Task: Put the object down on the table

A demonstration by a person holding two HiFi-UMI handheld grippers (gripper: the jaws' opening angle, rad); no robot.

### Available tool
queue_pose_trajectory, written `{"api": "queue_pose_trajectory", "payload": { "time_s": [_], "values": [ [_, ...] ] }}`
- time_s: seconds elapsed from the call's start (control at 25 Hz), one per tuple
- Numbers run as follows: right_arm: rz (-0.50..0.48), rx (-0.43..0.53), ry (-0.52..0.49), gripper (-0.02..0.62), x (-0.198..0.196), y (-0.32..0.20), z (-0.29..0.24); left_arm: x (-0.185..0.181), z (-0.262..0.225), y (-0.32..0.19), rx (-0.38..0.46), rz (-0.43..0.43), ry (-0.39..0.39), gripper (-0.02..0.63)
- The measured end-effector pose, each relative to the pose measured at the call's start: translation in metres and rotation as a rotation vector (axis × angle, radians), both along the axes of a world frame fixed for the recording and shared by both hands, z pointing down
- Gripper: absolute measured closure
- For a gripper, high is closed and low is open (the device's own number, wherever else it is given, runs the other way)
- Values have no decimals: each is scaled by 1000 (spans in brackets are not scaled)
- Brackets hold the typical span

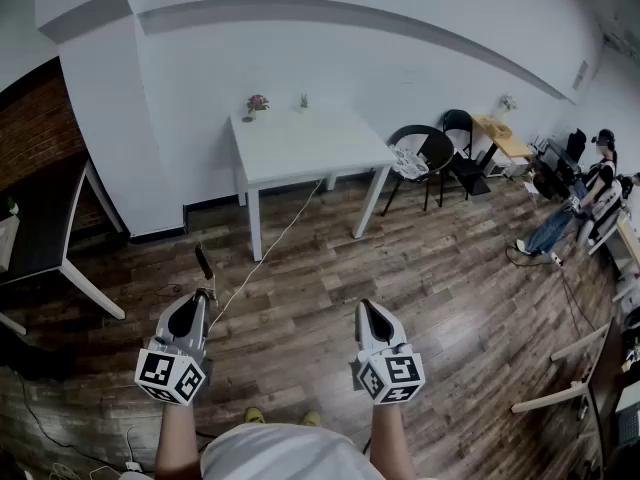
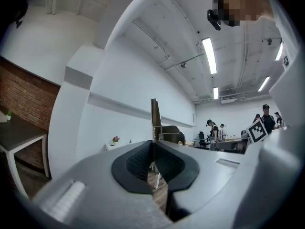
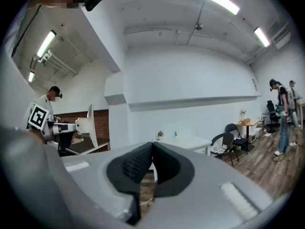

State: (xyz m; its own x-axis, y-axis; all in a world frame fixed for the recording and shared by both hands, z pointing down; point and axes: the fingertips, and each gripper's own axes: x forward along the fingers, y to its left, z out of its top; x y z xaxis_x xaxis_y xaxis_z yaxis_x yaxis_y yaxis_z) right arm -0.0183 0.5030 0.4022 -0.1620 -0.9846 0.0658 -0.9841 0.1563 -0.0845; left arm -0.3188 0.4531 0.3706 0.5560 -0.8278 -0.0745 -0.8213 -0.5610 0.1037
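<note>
The left hand-held gripper (image 1: 204,292) is clenched on a thin, flat, dark strip (image 1: 203,261). The strip stands upright out of the ribbed black pads (image 2: 138,163), above the glossy wood-plank floor (image 1: 440,278) and well short of the table (image 1: 310,148). The right hand-held gripper (image 1: 368,307) is clamped shut with nothing between its jaws. The table is white, square-edged and matte, with a small flower pot (image 1: 257,103) at its back edge. A white cable (image 1: 265,253) trails across the floor between the grippers and the table. A black round-backed chair (image 1: 425,153) stands just right of the table.
</note>
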Motion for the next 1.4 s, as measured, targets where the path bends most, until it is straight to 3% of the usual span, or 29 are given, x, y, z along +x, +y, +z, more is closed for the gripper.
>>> {"api": "queue_pose_trajectory", "payload": {
  "time_s": [0.68,1.4],
  "values": [
    [20,18,-18,592,-3,-7,-4,-10,-2,-5,-4,-12,1,595],
    [22,-7,3,592,-62,-15,3,-60,11,-18,-21,19,30,595]
  ]
}}
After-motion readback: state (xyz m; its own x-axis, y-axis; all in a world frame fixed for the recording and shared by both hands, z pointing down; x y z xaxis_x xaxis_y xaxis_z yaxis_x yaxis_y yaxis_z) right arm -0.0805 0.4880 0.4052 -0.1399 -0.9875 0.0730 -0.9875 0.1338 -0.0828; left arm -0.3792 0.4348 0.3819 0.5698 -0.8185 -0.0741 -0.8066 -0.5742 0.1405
